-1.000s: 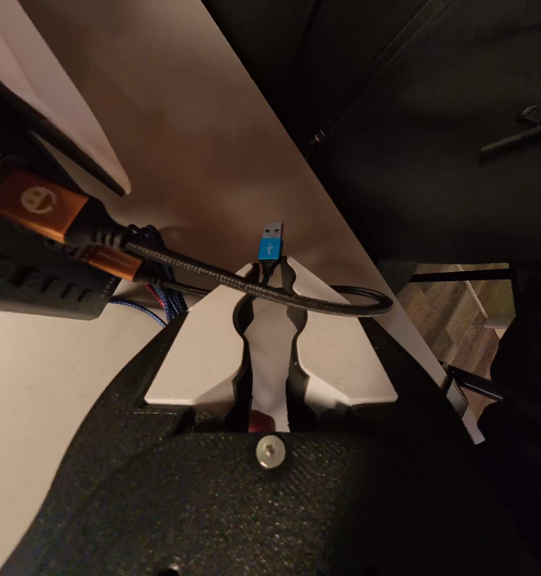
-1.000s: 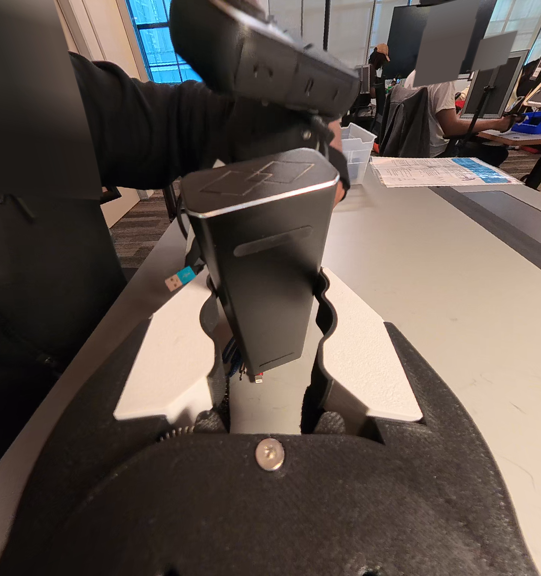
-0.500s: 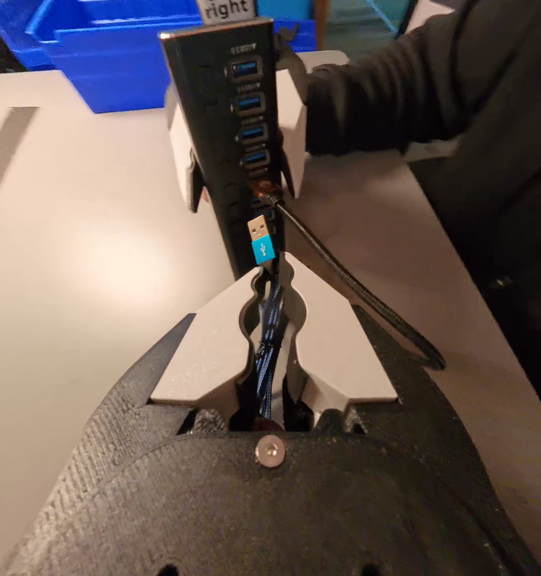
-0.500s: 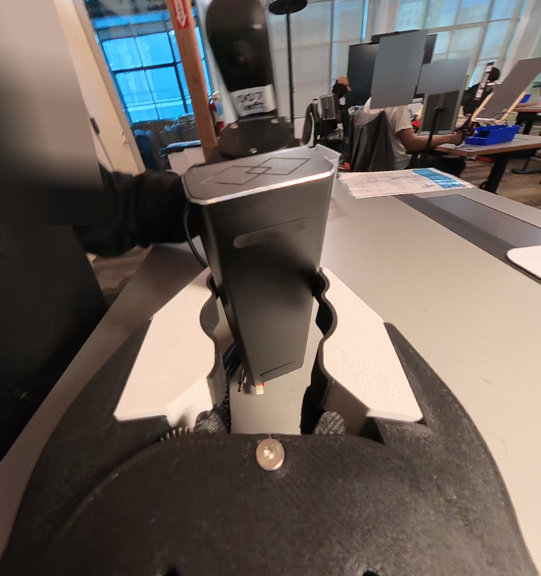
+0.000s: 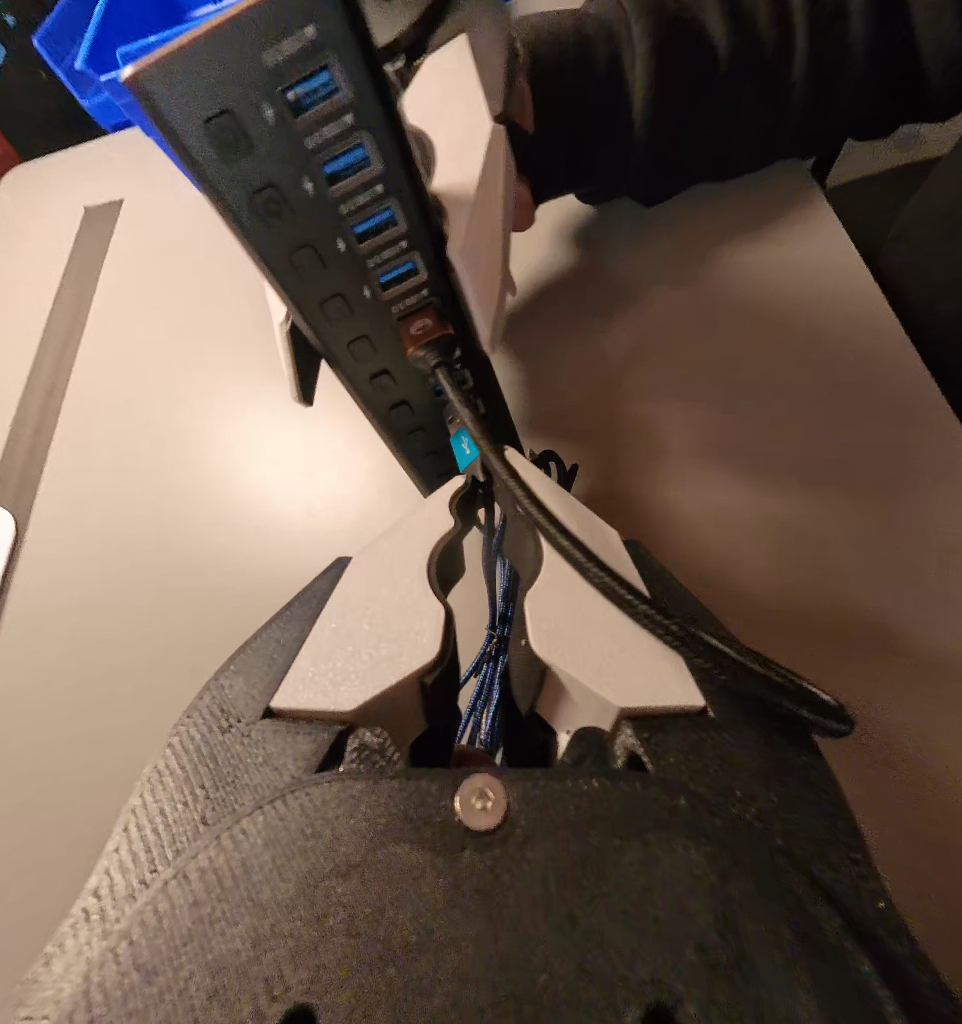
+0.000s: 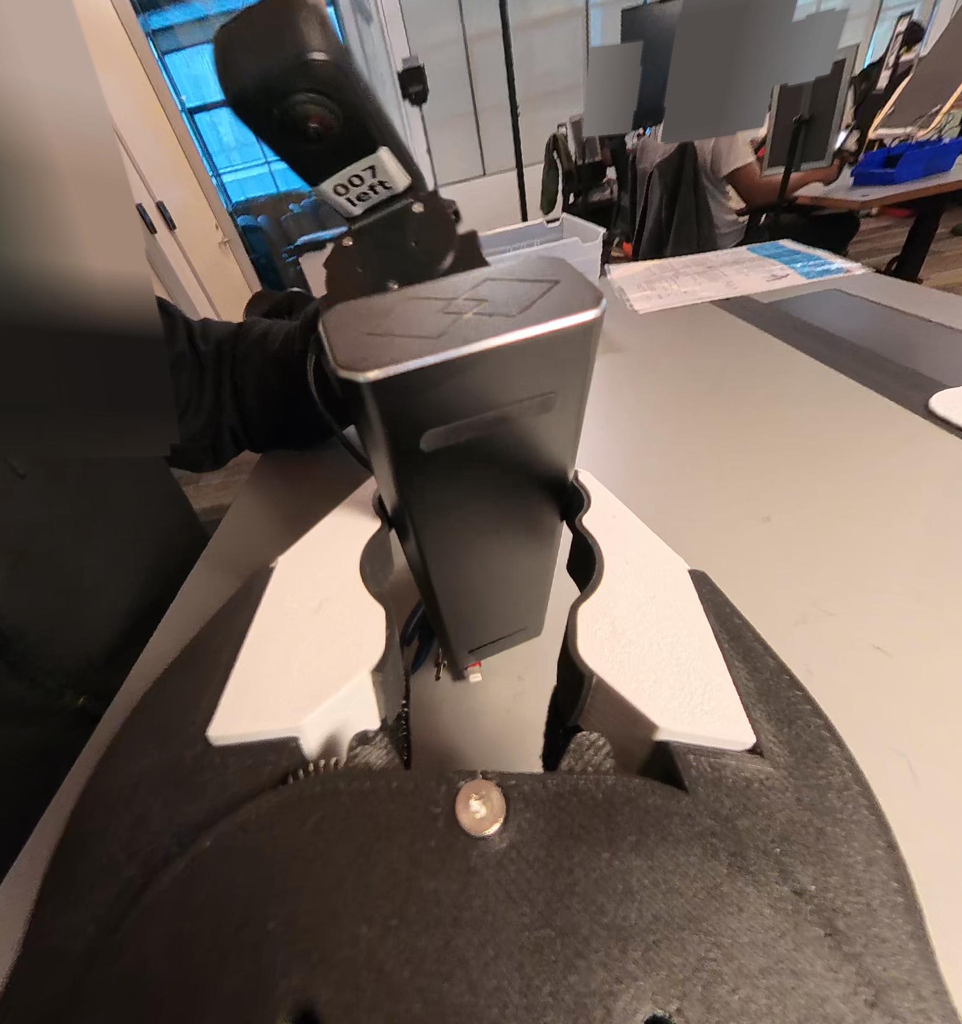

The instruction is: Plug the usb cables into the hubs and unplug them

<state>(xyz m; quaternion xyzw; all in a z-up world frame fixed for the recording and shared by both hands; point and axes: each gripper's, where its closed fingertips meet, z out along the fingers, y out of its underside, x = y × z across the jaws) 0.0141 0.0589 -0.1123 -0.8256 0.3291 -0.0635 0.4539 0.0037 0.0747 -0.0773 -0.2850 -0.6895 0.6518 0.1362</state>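
Left gripper (image 5: 481,487): fingers pinching blue plug (image 5: 464,450), holding its tip at a lower port of hub (image 5: 323,249); seating impossible to confirm. Blue cable (image 5: 492,637) running back between the fingers. Right gripper (image 6: 481,498): fingers clamping hub (image 6: 479,476), holding it upright and tilted above surface (image 6: 772,498). Orange plug (image 5: 426,335) sitting in a port midway down, its black cable (image 5: 606,587) draping over the left gripper's right finger onto surface (image 5: 163,471). Four blue ports above showing open.

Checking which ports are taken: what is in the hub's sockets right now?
On the hub, four upper blue sockets sit empty; an orange plug fills the next. The blue plug is at the lower sockets; the black cable partly covers them.
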